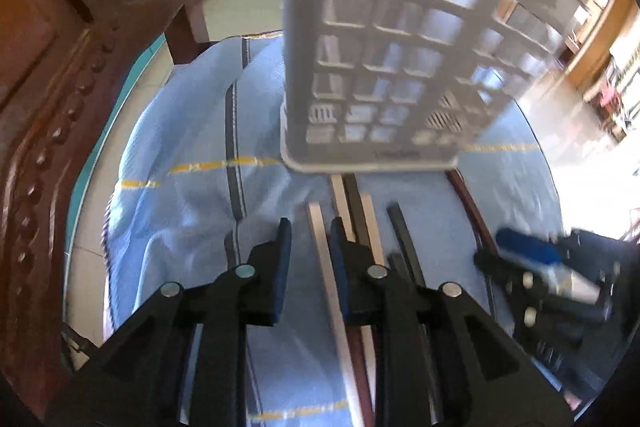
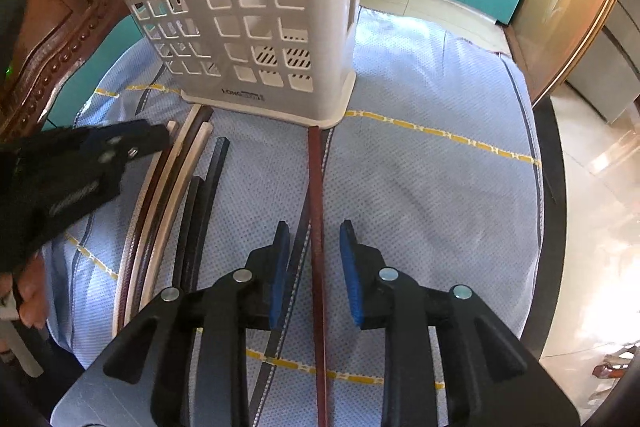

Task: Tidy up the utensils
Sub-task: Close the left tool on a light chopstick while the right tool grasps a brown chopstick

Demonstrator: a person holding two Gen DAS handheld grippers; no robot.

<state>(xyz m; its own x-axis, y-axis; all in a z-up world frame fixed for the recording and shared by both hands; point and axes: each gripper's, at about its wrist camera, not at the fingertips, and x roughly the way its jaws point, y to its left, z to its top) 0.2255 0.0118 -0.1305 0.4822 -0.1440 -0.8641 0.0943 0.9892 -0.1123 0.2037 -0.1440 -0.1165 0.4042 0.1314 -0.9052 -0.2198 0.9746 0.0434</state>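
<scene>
A white lattice utensil holder (image 1: 380,47) (image 2: 240,7) stands upright on a light blue cloth. Several chopsticks lie in front of it. In the left wrist view my left gripper (image 1: 310,227) is open just above the cloth, and a pale chopstick (image 1: 322,259) lies between its fingers, close to the right one. A black chopstick (image 1: 404,239) lies to its right. In the right wrist view my right gripper (image 2: 315,231) is open astride a reddish-brown chopstick (image 2: 318,187) that rests on the cloth and reaches the holder's base. Cream (image 2: 180,187) and black chopsticks (image 2: 212,179) lie to the left.
The blue cloth (image 2: 420,187) covers a round table with a dark rim (image 2: 554,187). A carved wooden chair (image 1: 60,67) (image 2: 52,39) stands at the left. My left gripper (image 2: 120,147) and a hand (image 2: 28,291) show at the left; my right gripper (image 1: 532,267) shows at the right.
</scene>
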